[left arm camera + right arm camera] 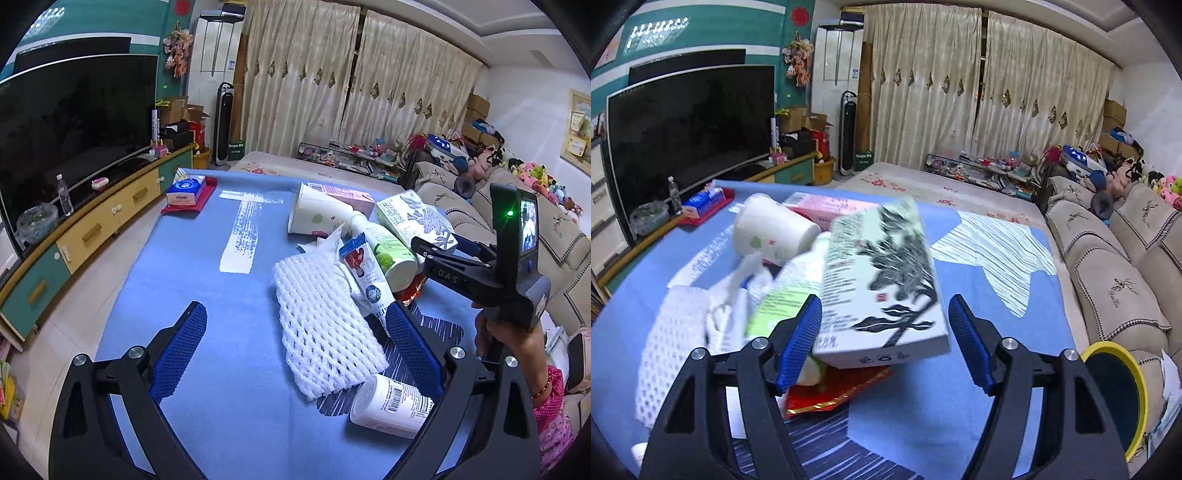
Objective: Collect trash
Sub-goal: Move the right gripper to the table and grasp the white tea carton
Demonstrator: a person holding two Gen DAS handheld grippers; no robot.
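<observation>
A pile of trash lies on the blue table (207, 295). In the left wrist view my left gripper (295, 325) is open around a white foam net (325, 328), above it. A white jar (391, 406) lies by its right finger. Behind are a tube (364, 266), a green-labelled bottle (388, 251), a paper cup (317, 214), a pink box (347, 195) and a leaf-print box (413, 218). In the right wrist view my right gripper (884, 332) is open around the near end of the leaf-print box (882, 280), which rests on a red wrapper (834, 387).
A tissue pack on a red tray (188, 192) sits at the table's far left. A yellow-rimmed bin (1115, 398) stands at the table's right, beside a beige sofa (1115, 266). A TV and a low cabinet (92, 229) run along the left.
</observation>
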